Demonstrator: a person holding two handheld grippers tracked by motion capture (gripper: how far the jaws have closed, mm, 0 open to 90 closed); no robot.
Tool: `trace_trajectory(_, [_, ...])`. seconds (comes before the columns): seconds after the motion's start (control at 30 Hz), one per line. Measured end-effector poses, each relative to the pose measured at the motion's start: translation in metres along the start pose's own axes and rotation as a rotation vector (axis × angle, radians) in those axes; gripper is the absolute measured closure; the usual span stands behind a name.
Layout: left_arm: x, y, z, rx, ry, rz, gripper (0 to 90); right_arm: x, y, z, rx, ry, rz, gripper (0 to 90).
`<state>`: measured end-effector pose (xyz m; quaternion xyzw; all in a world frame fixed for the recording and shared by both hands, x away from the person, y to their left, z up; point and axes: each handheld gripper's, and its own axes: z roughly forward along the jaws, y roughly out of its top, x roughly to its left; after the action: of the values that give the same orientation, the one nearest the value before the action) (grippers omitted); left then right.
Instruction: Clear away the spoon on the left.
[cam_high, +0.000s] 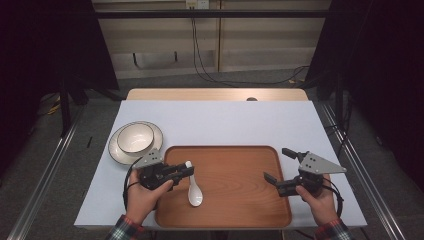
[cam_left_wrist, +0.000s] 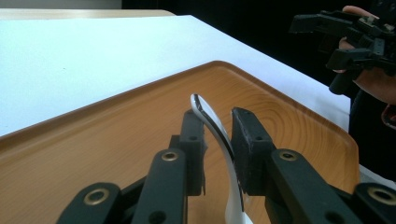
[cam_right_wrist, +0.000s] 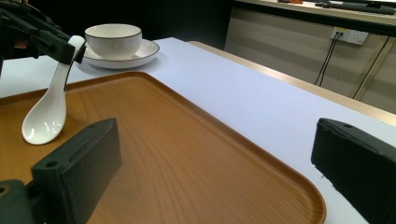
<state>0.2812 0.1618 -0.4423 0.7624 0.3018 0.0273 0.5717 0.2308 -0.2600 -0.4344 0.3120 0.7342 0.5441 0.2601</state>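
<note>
A white ceramic spoon lies on the wooden tray, its bowl resting on the wood and its handle rising toward the left. My left gripper is shut on the tip of that handle. In the left gripper view the handle stands between the two black pads. In the right gripper view the spoon tilts up into the left gripper. My right gripper hovers over the tray's right edge, wide open and empty, with its jaws far apart.
A white bowl sits on a white plate just left of the tray's far-left corner, also seen as bowl on plate. The white table top extends behind the tray. A person's hands hold both grippers.
</note>
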Motion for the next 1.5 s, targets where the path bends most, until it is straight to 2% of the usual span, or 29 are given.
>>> trace_trajectory(0.43, [0.010, -0.002, 0.003, -0.001, 0.023, -0.004, 71.6, -0.001, 0.000, 0.001, 0.011, 0.013, -0.004, 1.1])
trace_trajectory(0.7, [0.017, -0.005, 0.006, 0.002, 0.050, 0.008, 67.2, 0.000, 0.000, 0.001, 0.003, 0.004, -0.001, 1.1])
trace_trajectory(0.73, [0.018, -0.006, 0.007, 0.001, 0.055, 0.007, 66.6, 0.000, 0.000, 0.001, 0.009, 0.023, -0.004, 1.1])
trace_trajectory(0.93, [0.022, -0.007, 0.009, -0.006, 0.067, 0.012, 62.3, 0.000, 0.000, 0.001, 0.006, 0.011, -0.005, 1.0])
trace_trajectory(1.0, [0.023, -0.008, 0.009, 0.001, 0.084, 0.017, 61.8, 0.000, 0.000, 0.001, 0.006, 0.012, -0.004, 1.0])
trace_trajectory(1.2, [0.026, -0.009, 0.010, 0.005, 0.096, 0.019, 60.5, 0.000, 0.000, 0.001, 0.008, 0.012, -0.005, 1.0])
trace_trajectory(1.3, [0.027, -0.009, 0.011, 0.000, 0.079, 0.023, 59.5, 0.000, 0.000, 0.001, 0.008, 0.013, -0.006, 1.1])
trace_trajectory(1.4, [0.028, -0.010, 0.012, 0.002, 0.083, 0.021, 58.4, 0.000, 0.000, 0.001, 0.010, 0.019, -0.007, 1.1])
trace_trajectory(1.47, [0.028, -0.010, 0.012, 0.008, 0.104, 0.022, 57.8, 0.000, 0.000, 0.002, 0.011, 0.020, -0.008, 1.1])
trace_trajectory(1.5, [0.029, -0.010, 0.013, 0.003, 0.093, 0.019, 57.1, 0.001, 0.000, 0.002, 0.010, 0.019, -0.010, 1.1])
